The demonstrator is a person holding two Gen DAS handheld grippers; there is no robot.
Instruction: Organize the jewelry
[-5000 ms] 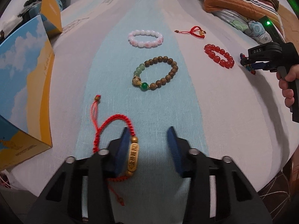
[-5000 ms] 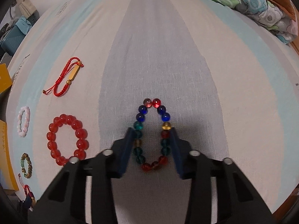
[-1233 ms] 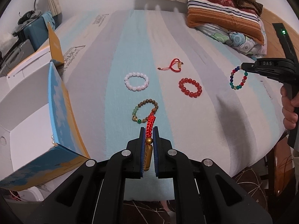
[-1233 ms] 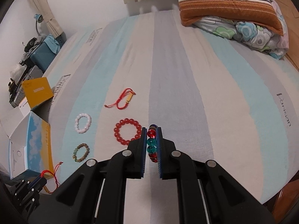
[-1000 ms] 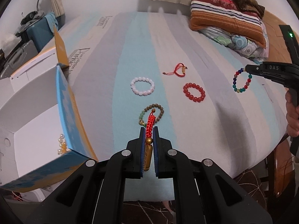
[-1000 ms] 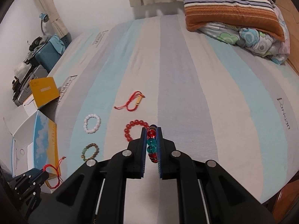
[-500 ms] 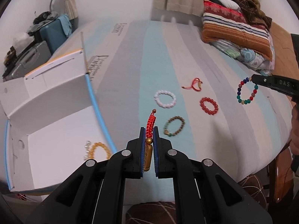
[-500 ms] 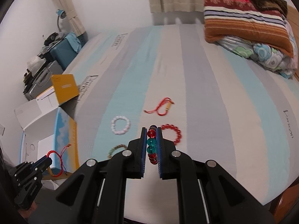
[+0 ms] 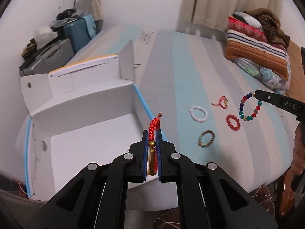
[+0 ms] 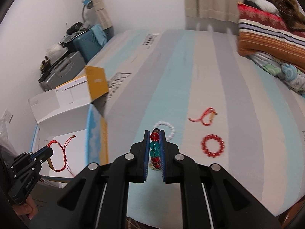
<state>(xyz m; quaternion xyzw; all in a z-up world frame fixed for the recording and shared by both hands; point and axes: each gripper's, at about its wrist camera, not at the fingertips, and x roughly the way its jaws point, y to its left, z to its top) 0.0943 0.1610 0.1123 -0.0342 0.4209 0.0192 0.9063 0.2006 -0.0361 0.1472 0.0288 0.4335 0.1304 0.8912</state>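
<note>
Over the open box [image 9: 91,103], the left gripper [image 9: 152,143] pinches the red cord bracelet [image 9: 154,126] tight. Best lower it well inside the walls before letting go. The right gripper [image 10: 154,145], clamped on the bead bracelet [image 10: 154,147], waits above the bed [image 10: 190,76].

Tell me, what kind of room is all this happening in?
Most likely a bedroom. The bracelets lie on a striped bed sheet, folded blankets are piled at the far end, and suitcases stand against the wall beside a curtain.
</note>
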